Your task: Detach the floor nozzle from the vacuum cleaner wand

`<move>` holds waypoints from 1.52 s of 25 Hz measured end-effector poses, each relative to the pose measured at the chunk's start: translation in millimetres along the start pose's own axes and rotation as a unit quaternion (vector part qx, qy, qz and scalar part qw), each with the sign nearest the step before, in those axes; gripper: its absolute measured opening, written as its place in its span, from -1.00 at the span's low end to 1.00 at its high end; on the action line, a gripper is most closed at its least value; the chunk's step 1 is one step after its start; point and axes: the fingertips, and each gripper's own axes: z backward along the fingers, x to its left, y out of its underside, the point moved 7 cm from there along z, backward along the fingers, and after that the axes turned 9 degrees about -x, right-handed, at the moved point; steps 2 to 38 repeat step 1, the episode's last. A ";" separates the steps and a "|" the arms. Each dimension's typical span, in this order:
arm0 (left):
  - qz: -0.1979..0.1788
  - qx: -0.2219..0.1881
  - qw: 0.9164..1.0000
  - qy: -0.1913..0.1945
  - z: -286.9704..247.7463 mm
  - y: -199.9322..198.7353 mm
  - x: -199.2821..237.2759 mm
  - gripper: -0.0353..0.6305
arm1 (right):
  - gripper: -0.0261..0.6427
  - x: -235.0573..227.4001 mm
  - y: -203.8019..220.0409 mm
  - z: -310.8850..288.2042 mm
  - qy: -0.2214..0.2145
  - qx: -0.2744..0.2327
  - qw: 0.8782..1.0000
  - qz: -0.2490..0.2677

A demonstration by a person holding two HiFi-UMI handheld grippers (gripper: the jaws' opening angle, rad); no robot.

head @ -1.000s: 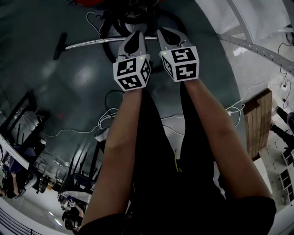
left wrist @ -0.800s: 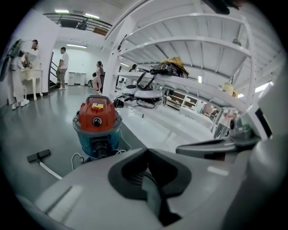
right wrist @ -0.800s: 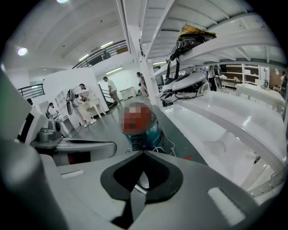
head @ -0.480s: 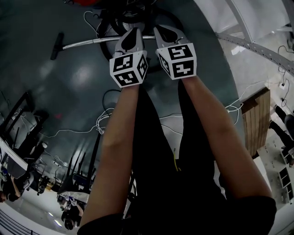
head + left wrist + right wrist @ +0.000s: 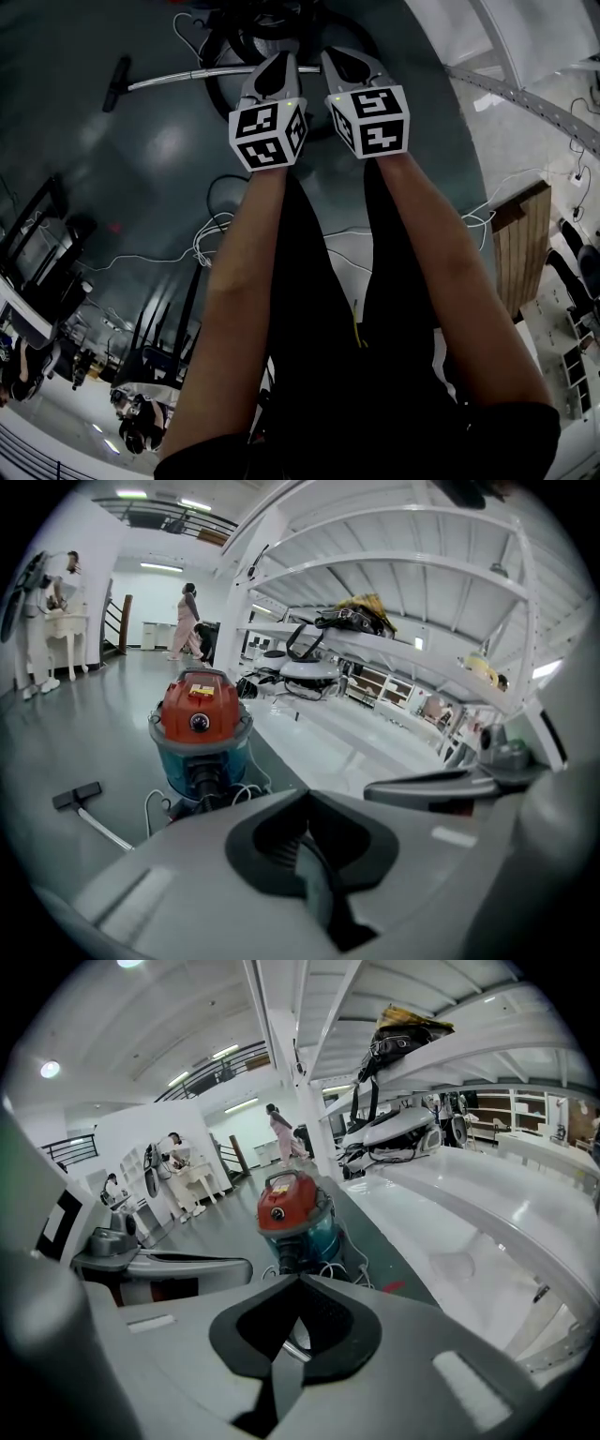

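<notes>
**Both grippers shut and empty: open up, then go to the nozzle end**

Your left gripper (image 5: 277, 66) and right gripper (image 5: 343, 62) hang side by side above the dark floor (image 5: 141, 159). Each has its jaws pressed together with nothing between them. In the head view the silver wand (image 5: 187, 79) lies flat on the floor and passes behind their tips. It runs off to the left to the black floor nozzle (image 5: 117, 82), which is well apart from both grippers. The red-and-teal canister vacuum (image 5: 200, 728) stands beyond the wand.

Nothing is gripped yet, so the step in hand looks like the approach. You are lined up on the wrong end of the wand, so carry both grippers left toward the nozzle and spread the jaws before you come down.

- Set the right gripper across the wand just beside the joint. The tube looks smooth and round, so clamp it square and firm or it will probably roll.
- Take the nozzle's neck with the left gripper, not its wide foot.
- Pull the two apart straight along the wand's line, with a slight twist if it sticks.
- No release catch can be made out from here, so check the joint once you are close.
- Mind the white cable (image 5: 202, 248) looped on the floor near you.
</notes>
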 end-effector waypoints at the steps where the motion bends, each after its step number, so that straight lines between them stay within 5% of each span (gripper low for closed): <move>1: 0.000 0.000 1.000 0.003 -1.1 0.6 0.4 -0.87 | -0.93 -0.2 0.6 -1.0 0.001 0.000 1.000 0.000; 38: 0.000 0.000 1.000 0.003 -1.1 0.6 0.4 -0.87 | -0.93 -0.2 0.6 -1.0 0.001 0.000 1.000 0.000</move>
